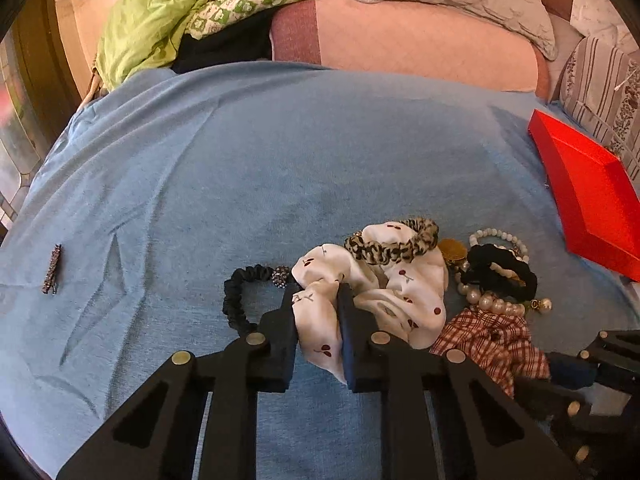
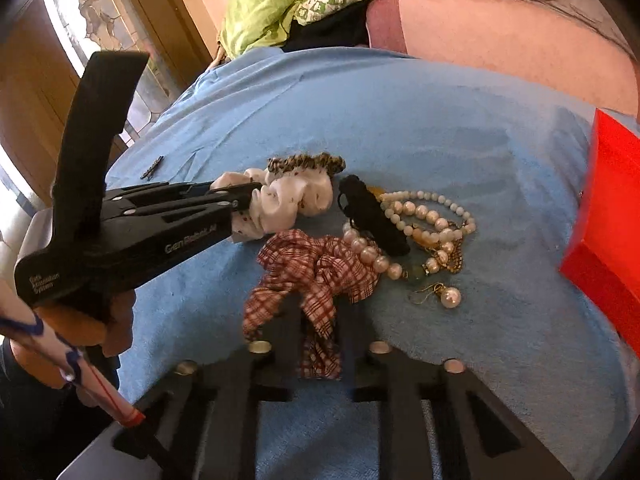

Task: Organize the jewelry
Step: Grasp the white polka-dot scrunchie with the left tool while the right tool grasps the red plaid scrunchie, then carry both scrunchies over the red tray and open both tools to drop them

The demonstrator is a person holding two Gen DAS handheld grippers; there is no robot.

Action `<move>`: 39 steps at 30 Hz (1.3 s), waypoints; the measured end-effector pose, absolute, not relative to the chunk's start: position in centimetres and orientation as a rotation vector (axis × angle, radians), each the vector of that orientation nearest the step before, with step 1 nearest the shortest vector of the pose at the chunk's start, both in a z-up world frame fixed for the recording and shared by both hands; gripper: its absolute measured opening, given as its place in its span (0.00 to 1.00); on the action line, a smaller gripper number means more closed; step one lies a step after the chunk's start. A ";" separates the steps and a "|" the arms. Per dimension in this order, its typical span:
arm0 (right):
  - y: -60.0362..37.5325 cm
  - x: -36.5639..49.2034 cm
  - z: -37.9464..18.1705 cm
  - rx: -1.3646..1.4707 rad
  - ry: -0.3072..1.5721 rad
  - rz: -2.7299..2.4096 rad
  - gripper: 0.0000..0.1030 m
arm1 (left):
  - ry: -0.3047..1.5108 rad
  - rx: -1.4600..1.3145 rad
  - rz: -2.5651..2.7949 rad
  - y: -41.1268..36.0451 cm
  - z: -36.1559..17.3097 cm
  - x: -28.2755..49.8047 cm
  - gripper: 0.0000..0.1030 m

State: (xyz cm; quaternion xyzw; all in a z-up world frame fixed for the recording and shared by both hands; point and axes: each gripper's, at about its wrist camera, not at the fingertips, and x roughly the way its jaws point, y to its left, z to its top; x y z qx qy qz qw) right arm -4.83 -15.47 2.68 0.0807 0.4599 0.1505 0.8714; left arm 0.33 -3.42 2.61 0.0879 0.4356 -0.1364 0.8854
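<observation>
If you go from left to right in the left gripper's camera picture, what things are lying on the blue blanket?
Sparkly hair clip → thin black hair tie → white cherry scrunchie → black scrunchie → red box.

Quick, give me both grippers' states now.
Left gripper: shut on the white scrunchie.
Right gripper: shut on the plaid scrunchie.
</observation>
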 end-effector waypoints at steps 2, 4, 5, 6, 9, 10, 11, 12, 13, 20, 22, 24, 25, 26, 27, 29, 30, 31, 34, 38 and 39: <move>-15.5 -5.0 3.2 0.174 0.941 0.318 0.12 | 0.893 0.173 -0.286 -3.0 3.0 0.1 0.17; -15.8 -5.4 4.0 0.190 0.909 0.332 0.11 | 0.873 0.164 -0.290 -2.8 3.7 0.0 0.17; -15.9 -5.7 4.4 0.199 0.891 0.341 0.11 | 0.861 0.155 -0.295 -2.7 4.0 -0.1 0.17; -16.0 -5.9 4.8 0.203 0.874 0.349 0.11 | 0.848 0.147 -0.302 -2.6 4.4 -0.4 0.17; -16.3 -6.6 6.5 0.218 0.802 0.377 0.11 | 0.784 0.132 -0.313 -2.4 6.0 -1.2 0.16; -16.4 -6.8 6.8 0.223 0.783 0.383 0.11 | 0.770 0.128 -0.313 -2.4 6.4 -1.3 0.16; -16.6 -7.1 7.2 0.229 0.763 0.385 0.11 | 0.756 0.121 -0.313 -2.3 6.7 -1.5 0.16; -16.8 -7.2 7.6 0.238 0.746 0.390 0.11 | 0.741 0.111 -0.313 -2.1 7.2 -1.6 0.17; -17.0 -7.5 7.9 0.250 0.728 0.398 0.11 | 0.727 0.102 -0.314 -2.0 7.5 -1.8 0.17; -18.4 -8.3 9.2 0.294 0.654 0.408 0.11 | 0.668 0.082 -0.311 -1.9 8.9 -2.2 0.17; -18.9 -8.3 9.3 0.307 0.647 0.393 0.11 | 0.668 0.085 -0.314 -2.1 9.0 -2.1 0.17; -19.7 -8.5 9.4 0.321 0.641 0.378 0.11 | 0.664 0.091 -0.316 -2.3 9.0 -2.2 0.17; -20.2 -8.6 9.5 0.331 0.634 0.371 0.11 | 0.662 0.092 -0.317 -2.4 9.0 -2.2 0.17; -20.6 -8.8 9.6 0.341 0.630 0.369 0.11 | 0.659 0.093 -0.319 -2.5 9.0 -2.3 0.17; -21.0 -8.9 9.7 0.354 0.621 0.363 0.11 | 0.656 0.094 -0.321 -2.7 9.0 -2.4 0.17; -21.9 -9.3 10.0 0.369 0.603 0.345 0.11 | 0.645 0.100 -0.323 -2.9 9.1 -2.6 0.17; -22.2 -9.7 10.1 0.379 0.594 0.335 0.11 | 0.638 0.103 -0.324 -3.0 9.2 -2.8 0.17; -22.8 -9.8 10.3 0.391 0.588 0.327 0.11 | 0.635 0.104 -0.327 -3.1 9.2 -2.9 0.17; -23.9 -10.2 10.4 0.411 0.577 0.301 0.11 | 0.622 0.117 -0.323 -3.7 9.4 -3.3 0.17; -25.1 -10.7 10.6 0.426 0.568 0.269 0.11 | 0.612 0.123 -0.328 -4.4 9.7 -3.7 0.17; -25.4 -10.8 10.6 0.430 0.566 0.263 0.11 | 0.609 0.124 -0.330 -4.6 9.8 -3.8 0.17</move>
